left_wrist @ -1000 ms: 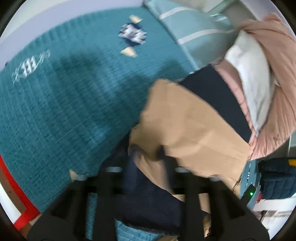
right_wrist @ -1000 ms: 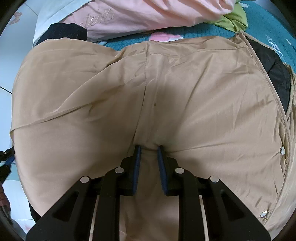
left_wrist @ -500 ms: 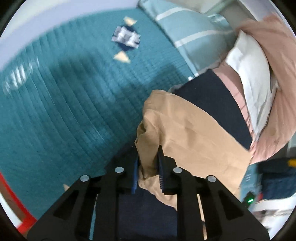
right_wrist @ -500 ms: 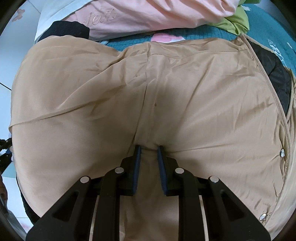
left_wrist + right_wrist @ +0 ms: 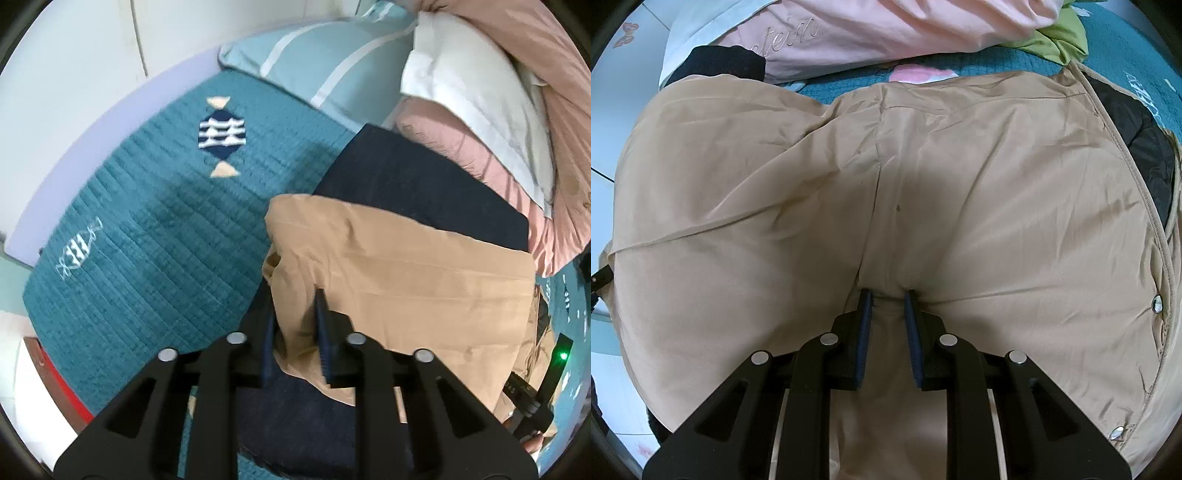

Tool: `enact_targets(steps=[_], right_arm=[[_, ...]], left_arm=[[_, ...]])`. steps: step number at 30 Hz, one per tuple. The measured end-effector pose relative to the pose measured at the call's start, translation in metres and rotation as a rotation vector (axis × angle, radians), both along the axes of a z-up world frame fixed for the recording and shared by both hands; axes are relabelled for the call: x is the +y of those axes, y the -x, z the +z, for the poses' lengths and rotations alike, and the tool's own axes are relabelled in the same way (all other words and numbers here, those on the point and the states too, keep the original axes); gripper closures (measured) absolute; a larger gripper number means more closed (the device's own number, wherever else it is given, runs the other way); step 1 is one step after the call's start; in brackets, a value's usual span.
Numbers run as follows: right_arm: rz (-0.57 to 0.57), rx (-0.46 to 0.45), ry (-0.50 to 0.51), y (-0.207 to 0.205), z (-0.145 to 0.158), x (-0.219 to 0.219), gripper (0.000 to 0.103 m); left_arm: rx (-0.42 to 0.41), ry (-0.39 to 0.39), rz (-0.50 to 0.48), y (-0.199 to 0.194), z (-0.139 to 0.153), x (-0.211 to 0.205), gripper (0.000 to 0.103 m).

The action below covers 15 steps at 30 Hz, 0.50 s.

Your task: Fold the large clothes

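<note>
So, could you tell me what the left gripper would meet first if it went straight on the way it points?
The left gripper already pinches the tan garment; straight on, it would probably press that fabric onto the navy garment underneath, though depth is unclear.

Home bedroom, teal quilted bedspread [image 5: 155,229], striped pillow [image 5: 325,59]

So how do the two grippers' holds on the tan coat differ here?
The left gripper pinches a bunched, hanging edge of the tan coat, with its dark lining and the teal bedspread showing beside it. The right gripper pinches a small fold in the middle of a smooth, spread panel along a seam, and the coat fills its view. Both are shut on the same coat.
</note>
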State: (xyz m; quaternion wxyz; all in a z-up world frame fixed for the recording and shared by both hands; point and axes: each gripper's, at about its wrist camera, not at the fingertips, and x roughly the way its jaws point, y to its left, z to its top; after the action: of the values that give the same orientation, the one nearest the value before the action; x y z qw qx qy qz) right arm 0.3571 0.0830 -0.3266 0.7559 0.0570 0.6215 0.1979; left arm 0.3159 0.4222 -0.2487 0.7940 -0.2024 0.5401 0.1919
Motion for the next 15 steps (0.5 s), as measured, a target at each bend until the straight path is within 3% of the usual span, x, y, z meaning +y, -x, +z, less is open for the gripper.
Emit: enact_targets(steps=[6,10,15], right_arm=[[-0.020,0.019,-0.020,0.001,-0.002,-0.005,0.087],[-0.054,0.065,-0.082,0.001,0.011,-0.022,0.097],[-0.055,0.012,-0.111,0.012,0.039,-0.045,0.098]], left_arm=[[-0.031,-0.040,0.009,0.009,0.012,-0.014,0.089],[-0.055,-0.128,-0.019,0.013,0.039,-0.042,0.089],[-0.112,-0.184,-0.056,0.010,0.075,-0.078,0.088]])
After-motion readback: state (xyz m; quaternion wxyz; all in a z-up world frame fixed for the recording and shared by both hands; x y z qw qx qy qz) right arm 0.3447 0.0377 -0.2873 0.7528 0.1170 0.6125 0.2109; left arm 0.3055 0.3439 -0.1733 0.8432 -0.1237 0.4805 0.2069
